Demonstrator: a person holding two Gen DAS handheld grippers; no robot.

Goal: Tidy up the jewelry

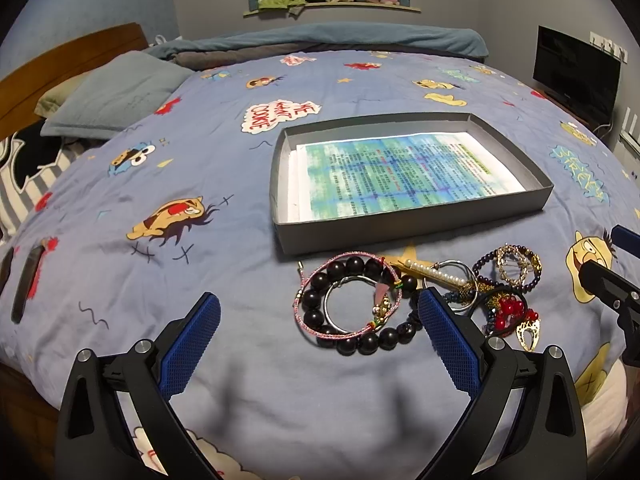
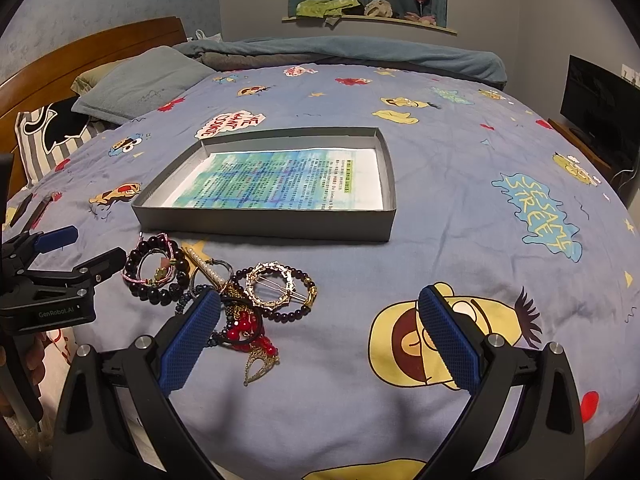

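Observation:
A pile of jewelry lies on the blue cartoon bedspread in front of a shallow grey box (image 1: 400,229) (image 2: 260,225) lined with a printed sheet. The pile holds a black bead bracelet (image 1: 312,317) (image 2: 154,294), a pearl hair pin (image 1: 436,274), a round gold hair clip (image 1: 536,264) (image 2: 276,285), red beads (image 1: 510,312) (image 2: 242,328) and a gold filigree earring (image 2: 260,364). My left gripper (image 1: 320,336) (image 2: 80,252) is open just in front of the bead bracelet, with nothing between its fingers. My right gripper (image 2: 320,336) (image 1: 612,288) is open and holds nothing; its left finger is beside the red beads.
Pillows (image 1: 116,96) and a wooden headboard (image 2: 120,40) are at the far left. A folded blanket (image 1: 320,44) lies along the far side of the bed. A television (image 2: 600,100) stands at the right. Two dark flat objects (image 1: 28,280) lie on the bedspread at the left.

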